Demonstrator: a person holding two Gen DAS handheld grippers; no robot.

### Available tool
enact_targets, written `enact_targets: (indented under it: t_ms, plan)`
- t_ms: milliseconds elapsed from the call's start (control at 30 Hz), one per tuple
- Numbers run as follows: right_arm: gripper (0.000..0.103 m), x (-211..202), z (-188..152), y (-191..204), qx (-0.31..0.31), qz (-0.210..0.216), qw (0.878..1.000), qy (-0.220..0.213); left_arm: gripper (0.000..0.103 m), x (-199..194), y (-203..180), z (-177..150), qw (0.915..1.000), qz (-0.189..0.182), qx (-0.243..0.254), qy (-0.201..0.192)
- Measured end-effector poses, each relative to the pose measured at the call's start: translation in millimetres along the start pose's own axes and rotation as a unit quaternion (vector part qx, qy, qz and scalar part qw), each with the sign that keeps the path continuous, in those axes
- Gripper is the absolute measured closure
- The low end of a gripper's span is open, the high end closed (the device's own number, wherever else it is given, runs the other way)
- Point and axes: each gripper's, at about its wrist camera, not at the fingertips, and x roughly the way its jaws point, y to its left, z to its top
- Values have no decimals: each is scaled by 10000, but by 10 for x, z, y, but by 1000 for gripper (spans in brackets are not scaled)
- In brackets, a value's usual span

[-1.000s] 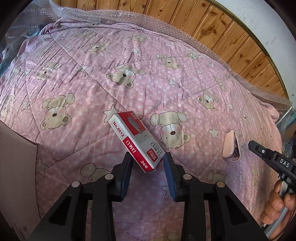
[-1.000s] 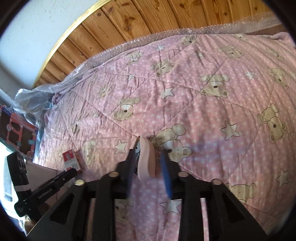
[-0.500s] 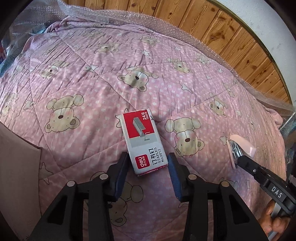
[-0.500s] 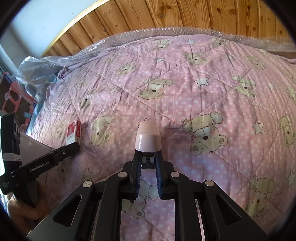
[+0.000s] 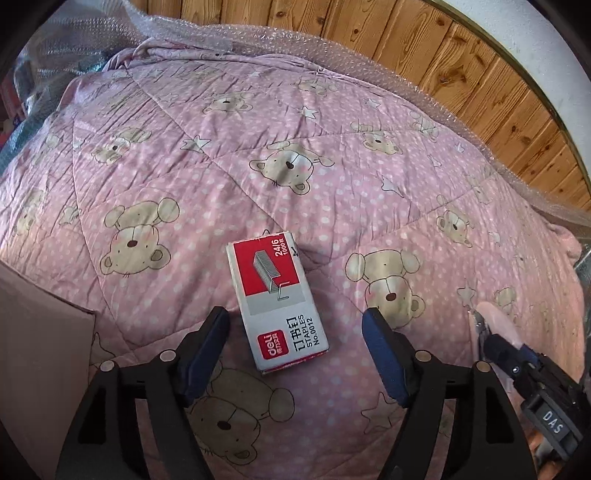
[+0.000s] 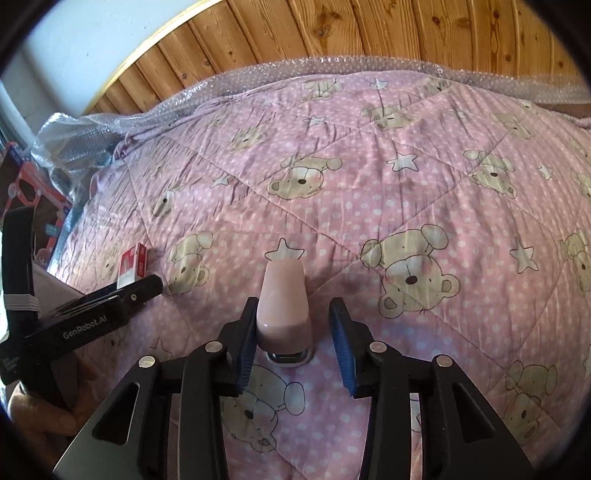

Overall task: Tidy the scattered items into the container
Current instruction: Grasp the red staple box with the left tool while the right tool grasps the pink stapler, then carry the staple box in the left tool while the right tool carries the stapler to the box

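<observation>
A red and grey box of staples [image 5: 277, 299] lies flat on the pink bear quilt [image 5: 258, 147]. My left gripper [image 5: 295, 349] is open wide around its near end, and neither finger touches it. The pink stapler [image 6: 284, 306] rests on the quilt between the fingers of my open right gripper [image 6: 291, 341]; the left pad [image 6: 245, 343] is against it and the right pad stands apart. The right wrist view also shows the box of staples [image 6: 133, 264] just past the left gripper's fingertip [image 6: 147, 286]. In the left wrist view the stapler [image 5: 495, 325] peeks out beyond the right gripper's fingers.
A brown cardboard box [image 5: 37, 350] stands at the quilt's left edge, also seen as the cardboard box [image 6: 48, 291] in the right wrist view. Bubble wrap [image 6: 332, 66] and a wooden panel wall [image 6: 406, 29] run behind the bed. A hand [image 6: 40, 413] holds the left gripper.
Both grippers have opened. The left one let go of the box of staples, which now lies flat. The right one released the stapler, which now sits on the quilt.
</observation>
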Motion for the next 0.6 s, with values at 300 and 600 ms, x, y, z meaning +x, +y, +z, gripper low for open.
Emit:
enact_targets:
  t_ms: [300, 600]
  plan:
    - [76, -254, -123, 98, -3, 156, 9998, -141, 64, -110, 73, -30, 9998, 122, 148, -52]
    - [76, -652, -414, 348, -103, 242, 9995, -171, 64, -543, -30, -299, 9995, -173, 217, -174]
